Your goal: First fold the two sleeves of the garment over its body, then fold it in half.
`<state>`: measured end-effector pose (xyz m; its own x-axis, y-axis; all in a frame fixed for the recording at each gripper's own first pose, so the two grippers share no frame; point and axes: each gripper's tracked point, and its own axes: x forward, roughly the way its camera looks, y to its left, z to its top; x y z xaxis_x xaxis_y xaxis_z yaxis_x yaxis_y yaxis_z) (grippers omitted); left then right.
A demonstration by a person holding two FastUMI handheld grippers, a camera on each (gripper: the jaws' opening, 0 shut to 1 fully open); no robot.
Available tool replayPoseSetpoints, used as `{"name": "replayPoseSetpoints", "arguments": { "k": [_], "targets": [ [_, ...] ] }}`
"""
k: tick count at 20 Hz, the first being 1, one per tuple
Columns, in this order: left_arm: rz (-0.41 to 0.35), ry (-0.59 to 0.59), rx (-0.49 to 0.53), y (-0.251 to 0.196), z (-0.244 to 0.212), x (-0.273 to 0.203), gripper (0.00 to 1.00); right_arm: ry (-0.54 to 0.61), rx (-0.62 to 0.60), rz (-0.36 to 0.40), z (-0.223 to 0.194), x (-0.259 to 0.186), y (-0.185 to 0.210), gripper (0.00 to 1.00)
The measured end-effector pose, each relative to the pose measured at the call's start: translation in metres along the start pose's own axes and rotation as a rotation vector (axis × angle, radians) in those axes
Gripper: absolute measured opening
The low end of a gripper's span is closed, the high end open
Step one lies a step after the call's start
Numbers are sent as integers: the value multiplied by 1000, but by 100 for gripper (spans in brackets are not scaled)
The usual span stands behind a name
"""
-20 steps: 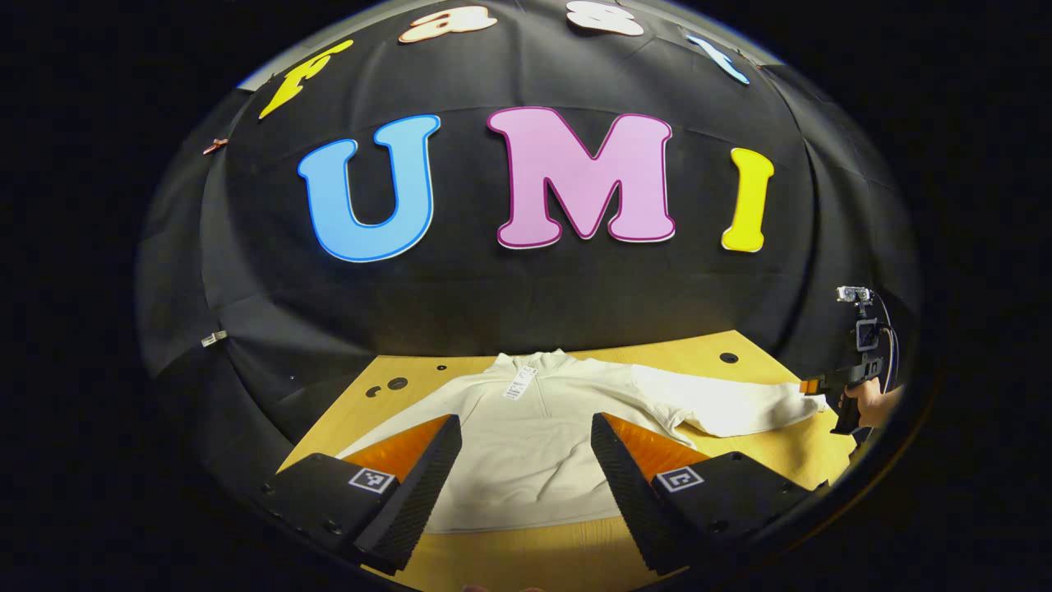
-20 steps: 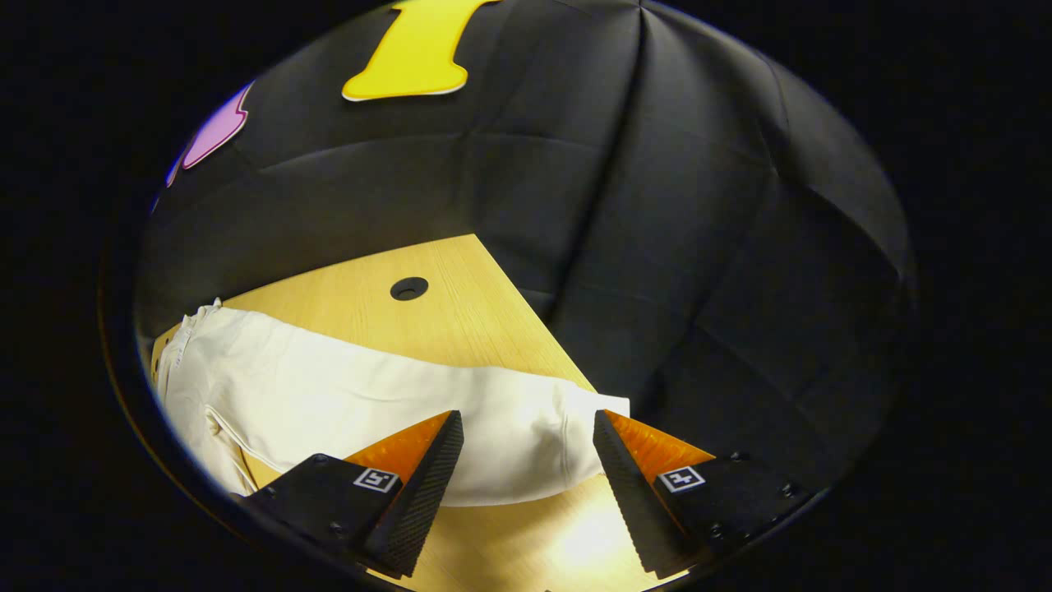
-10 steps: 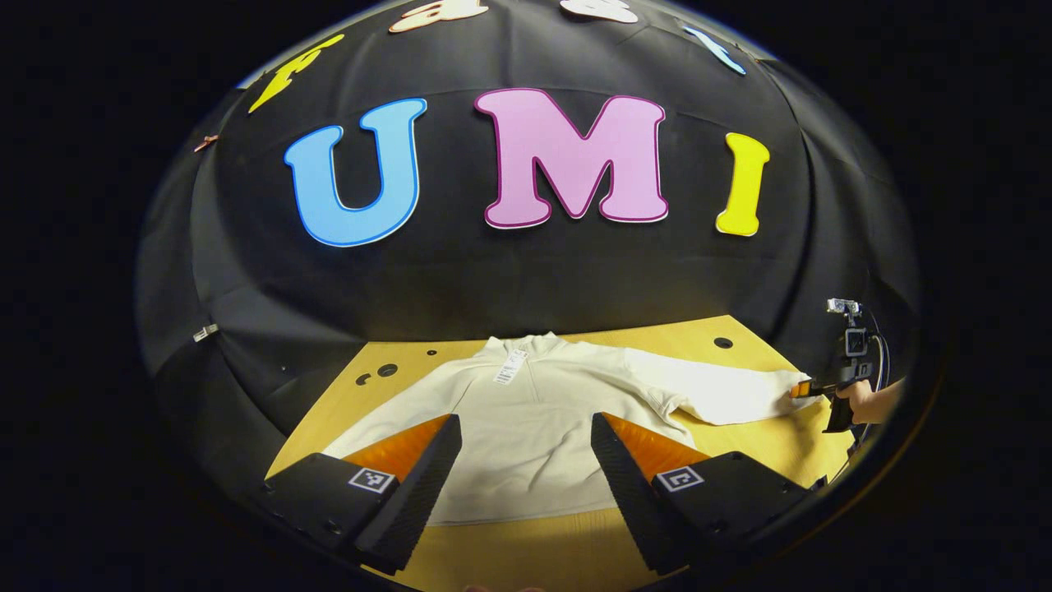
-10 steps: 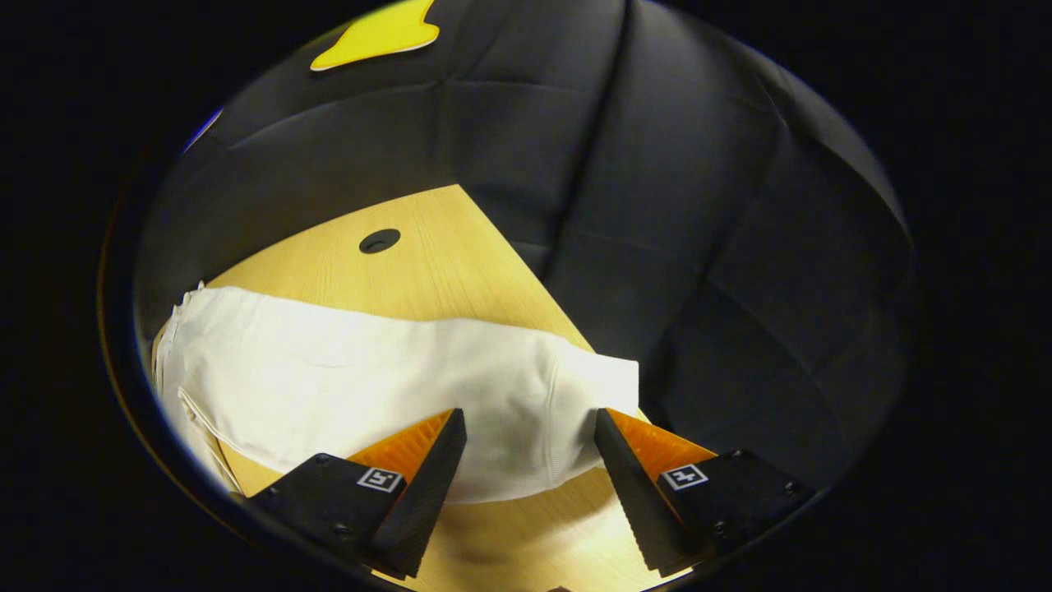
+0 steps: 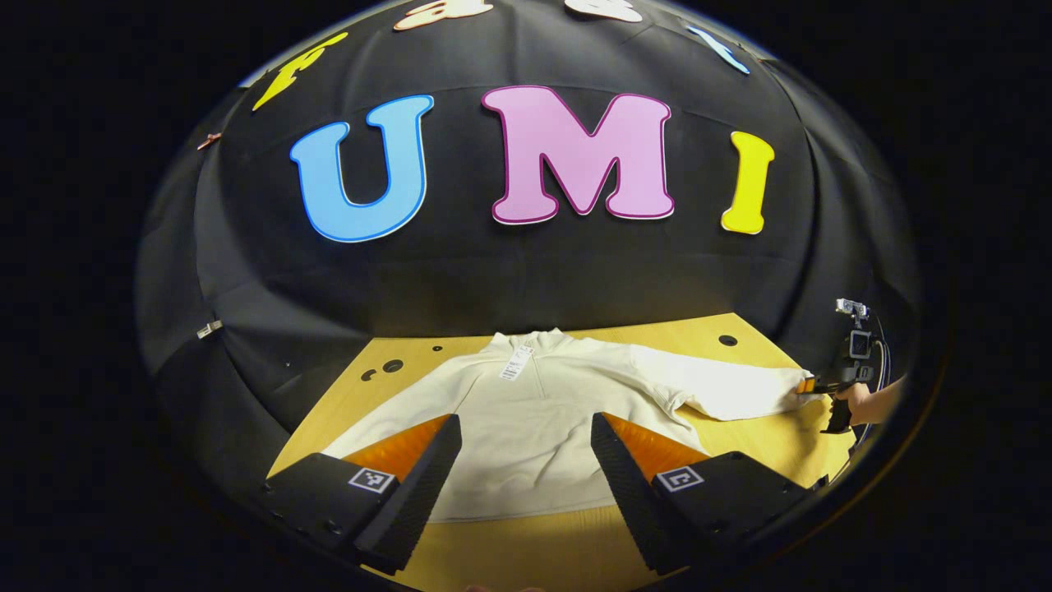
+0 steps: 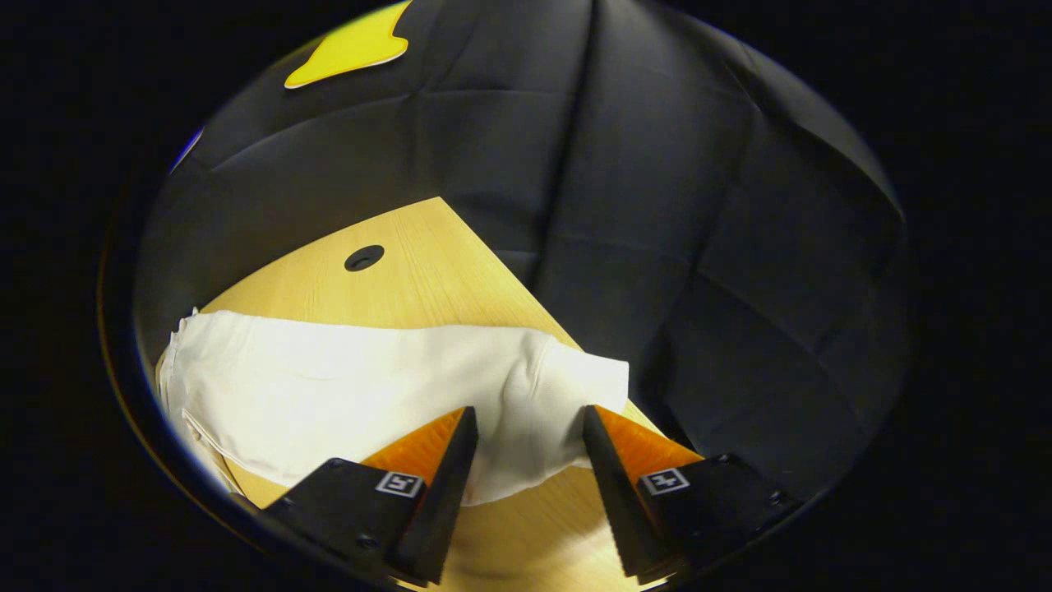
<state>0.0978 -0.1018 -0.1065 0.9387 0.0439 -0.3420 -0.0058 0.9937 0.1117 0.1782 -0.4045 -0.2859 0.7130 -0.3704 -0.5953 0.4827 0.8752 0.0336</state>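
Two hand-held grippers are in your hands, and the cream garment [image 5: 526,427] lies face up and spread on the wooden bench [image 5: 526,551].

Your left hand-held gripper [image 5: 526,460] hovers with its fingers spread wide and nothing between them. Just ahead of its left finger the garment's left sleeve [image 5: 386,423] runs out flat toward the bench's edge. Straight ahead, framed between the two fingers, is the garment's body, with its hem nearest you and the collar at the far end, where a white tag [image 5: 516,362] lies on the chest. Farther off, past the collar and to the left, small dark holes [image 5: 393,365] mark the bench top. Ahead of its right finger the right sleeve [image 5: 723,386] stretches out sideways, neither sleeve folded over the body.

At the far right of the left gripper view, your right hand-held gripper [image 5: 809,385] sits at the end of that sleeve, with your hand [image 5: 859,403] on its grip.

In the right gripper view, the right hand-held gripper [image 6: 526,444] has its fingers partly closed around the cuff [image 6: 567,395]. The cuff lies between them with visible gaps on both sides, so it is not yet clamped. The sleeve [image 6: 345,386] trails away to that gripper's left, and one round hole [image 6: 364,257] shows in the bench [image 6: 427,271] beyond it.
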Motion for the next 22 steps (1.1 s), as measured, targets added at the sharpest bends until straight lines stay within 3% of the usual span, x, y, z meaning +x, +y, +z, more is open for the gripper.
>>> {"name": "replayPoseSetpoints", "arguments": {
  "k": [3, 4, 9, 10, 14, 22],
  "targets": [
    [2, -2, 6, 0, -1, 0, 99, -24, -98, -19, -2, 3, 15, 46],
    [2, -3, 8, 0, 0, -1, 99, -34, -132, -34, -1, 3, 16, 23],
    [3, 1, 8, 1, 0, -2, 99, 10, -120, -8, 1, -6, 18, 0],
    [7, -3, 2, 2, 2, -2, 99, 23, -114, -4, 1, -6, 20, 6],
    [27, -20, -26, 3, 2, 1, 99, 3, -101, 10, 22, -16, 32, 6],
    [98, -40, -94, 21, -1, -3, 99, -128, -206, 177, 111, -83, 124, 6]
  ]
}}
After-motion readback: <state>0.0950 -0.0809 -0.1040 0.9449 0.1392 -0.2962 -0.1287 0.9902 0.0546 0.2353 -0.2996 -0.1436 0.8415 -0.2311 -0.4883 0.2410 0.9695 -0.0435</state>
